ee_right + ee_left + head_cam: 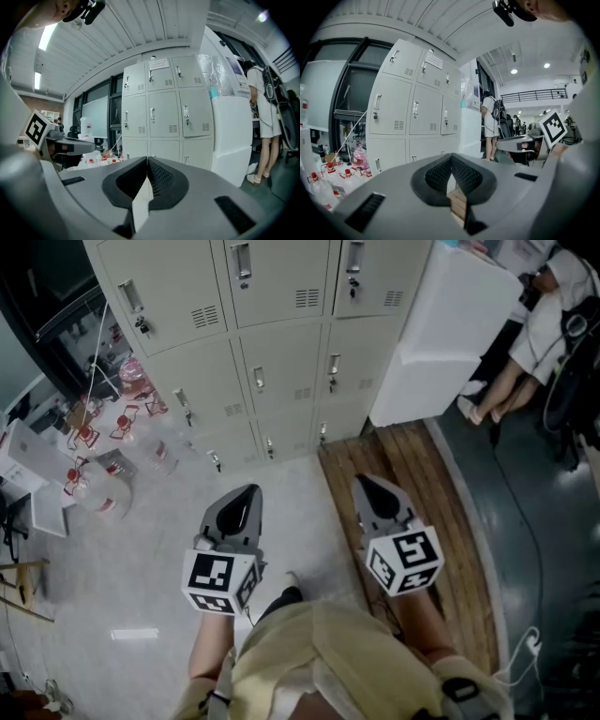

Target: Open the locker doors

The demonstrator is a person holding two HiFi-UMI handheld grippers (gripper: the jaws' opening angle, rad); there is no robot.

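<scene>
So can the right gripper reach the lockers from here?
Probably not yet: the right gripper hangs well short of the lockers. Only floor lies between, so stepping closer should do.

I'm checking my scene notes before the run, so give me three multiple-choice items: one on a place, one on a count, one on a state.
1. Where do the red-capped bottles stand?
A on the floor left of the lockers
B on the wooden planks
C on top of the lockers

2. How many columns of locker doors are there?
A two
B three
C five

3. How do the locker doors stand?
A all wide open
B one ajar
C all shut

Answers:
1 A, the bottles sit on the pale floor by the lockers' left end.
2 B, three doors run across each row.
3 C, every door in view lies flush.
</scene>
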